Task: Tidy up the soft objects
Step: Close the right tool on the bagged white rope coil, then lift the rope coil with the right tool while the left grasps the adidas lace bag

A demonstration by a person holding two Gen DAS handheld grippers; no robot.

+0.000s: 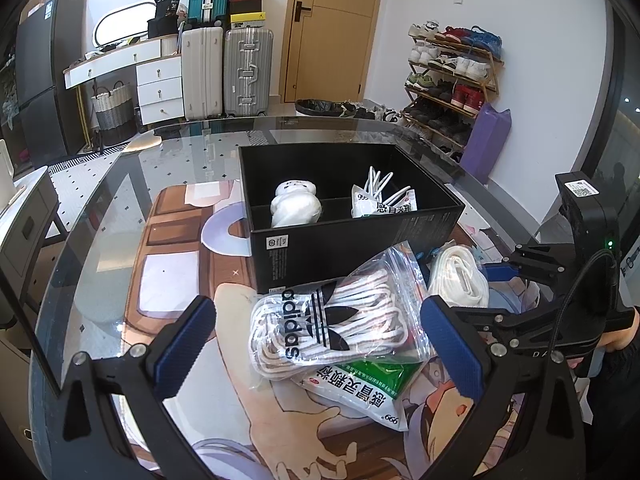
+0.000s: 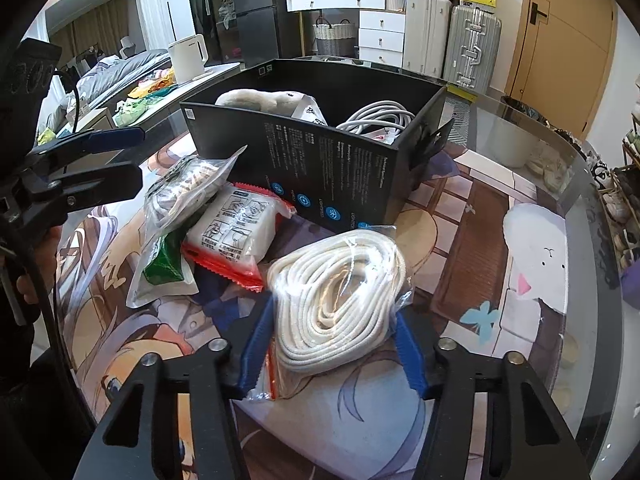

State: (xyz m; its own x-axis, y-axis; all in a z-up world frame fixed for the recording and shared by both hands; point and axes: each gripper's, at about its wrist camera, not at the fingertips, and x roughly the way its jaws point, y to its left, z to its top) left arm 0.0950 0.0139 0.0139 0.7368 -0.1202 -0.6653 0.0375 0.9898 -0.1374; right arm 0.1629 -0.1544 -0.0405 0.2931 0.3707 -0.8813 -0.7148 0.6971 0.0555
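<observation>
The right gripper [image 2: 334, 344] fills the lower middle of the right wrist view, pointing steeply down, its two black arms rising from the bottom edge. Its blue pads [image 2: 256, 346] press against both sides of a bag of white rope [image 2: 340, 300], jaws drawn in close around it. In the left wrist view the same tool stands at the right edge, a hand [image 1: 612, 340] behind it.

The left gripper [image 1: 316, 344] spans the lower part of its own view, tilted downward, blue pads [image 1: 184, 340] well apart with nothing pressed between them. From the right wrist view it sits at the left edge, jaws parted.
</observation>
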